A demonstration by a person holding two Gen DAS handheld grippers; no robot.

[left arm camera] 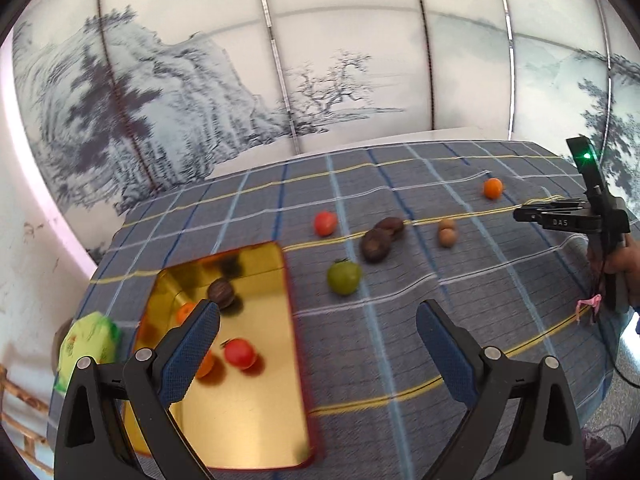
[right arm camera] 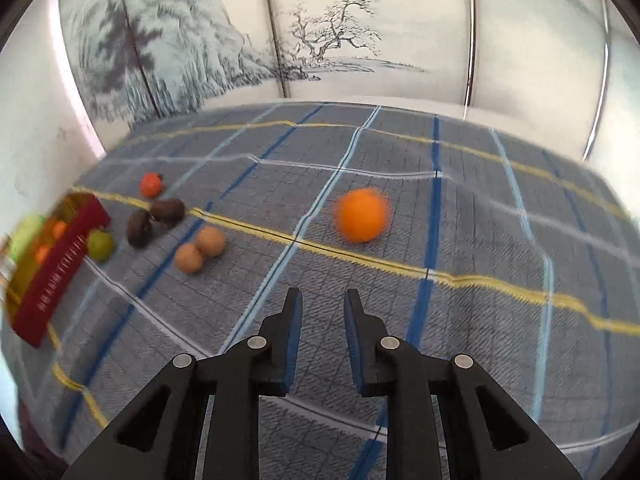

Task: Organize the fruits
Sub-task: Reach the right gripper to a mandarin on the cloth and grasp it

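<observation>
Jaws apart on both grippers, glossy gold tray [left arm camera: 256,420], round orange [right arm camera: 363,215], checked cloth [right arm camera: 460,320]

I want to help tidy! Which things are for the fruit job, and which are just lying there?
For the job: gold tray, orange, green fruit, red fruit, brown fruits, tan fruits.
Just lying there: green packet, checked cloth.
</observation>
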